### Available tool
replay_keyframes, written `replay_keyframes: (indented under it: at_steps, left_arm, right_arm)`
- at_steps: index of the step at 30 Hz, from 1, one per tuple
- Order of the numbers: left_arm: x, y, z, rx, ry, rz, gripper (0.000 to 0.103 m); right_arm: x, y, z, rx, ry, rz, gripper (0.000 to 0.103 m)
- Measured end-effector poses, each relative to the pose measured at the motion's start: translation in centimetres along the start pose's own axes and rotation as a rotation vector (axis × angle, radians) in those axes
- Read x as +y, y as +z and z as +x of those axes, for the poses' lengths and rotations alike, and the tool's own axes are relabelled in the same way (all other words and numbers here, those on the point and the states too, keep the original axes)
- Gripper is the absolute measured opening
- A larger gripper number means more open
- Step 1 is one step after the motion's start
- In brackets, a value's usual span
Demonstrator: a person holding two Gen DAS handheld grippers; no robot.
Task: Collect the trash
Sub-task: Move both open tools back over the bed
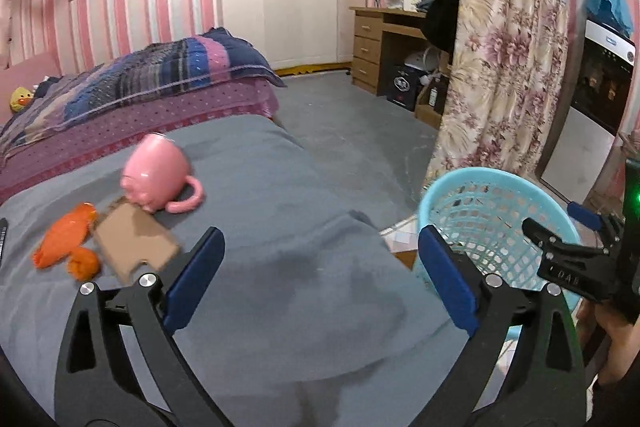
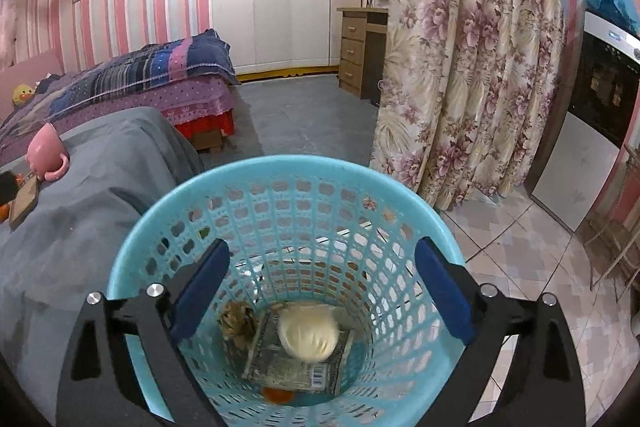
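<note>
In the left wrist view, the left hand-held gripper (image 1: 320,267) has its jaws wide apart and nothing is between them. It hangs over the grey blanket (image 1: 280,227) of a bed. On the blanket, to the left, lie two pieces of orange wrapper (image 1: 66,243), a brown card (image 1: 136,247) just beside them, and a pink mug (image 1: 156,173) lying on its side and touching the far end of the card. The blue basket (image 1: 492,215) stands on the floor at the right of the bed. The right hand-held gripper (image 1: 560,227) is over its rim.

In the right wrist view, the right hand-held gripper (image 2: 322,287) is also wide open and empty, directly above the basket (image 2: 248,183). At the bottom of the basket are a white crumpled ball (image 2: 308,333), a flat package (image 2: 296,371) under it, a brown scrap (image 2: 236,323) and an orange piece (image 2: 276,395). The mug (image 2: 44,151) is seen far left on the blanket (image 2: 100,195).
</note>
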State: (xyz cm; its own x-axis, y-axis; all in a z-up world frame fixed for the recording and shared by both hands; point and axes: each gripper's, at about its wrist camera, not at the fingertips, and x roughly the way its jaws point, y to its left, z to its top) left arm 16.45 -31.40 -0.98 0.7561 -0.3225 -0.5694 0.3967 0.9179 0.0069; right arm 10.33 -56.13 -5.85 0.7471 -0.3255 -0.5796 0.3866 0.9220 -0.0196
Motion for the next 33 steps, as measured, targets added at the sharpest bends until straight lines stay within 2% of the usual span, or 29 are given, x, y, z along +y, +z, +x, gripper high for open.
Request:
replay_keyframes:
  at_steps: [3,7,15,27,33]
  left_arm:
    - [2.0,0.3,-1.2,-0.014,0.019,-0.023,0.096]
    - [5.0,0.6,-2.9,-0.031,0.061,-0.052,0.096]
    - [12.0,0.4,-5.7,-0.039,0.174,-0.110,0.097]
    - [20.2,-1.1,-5.6,-0.011,0.270,-0.198,0.097]
    - [22.7,-2.0,-5.5,-0.003,0.329,-0.185,0.097]
  right_arm:
    - [1.0,0.8,-0.7,-0.026,-0.016,-0.009,0.098]
    - [2.5,1.8,-1.4,-0.039,-0.010,-0.003,0.098]
    - [7.9,3.0,-3.1,-0.063,0.050,-0.032,0.098]
    - [16.9,4.0,-4.5,-0.057,0.180,-0.063,0.098]
    - [20.6,4.4,-4.2,-0.046,0.223,-0.074,0.098]
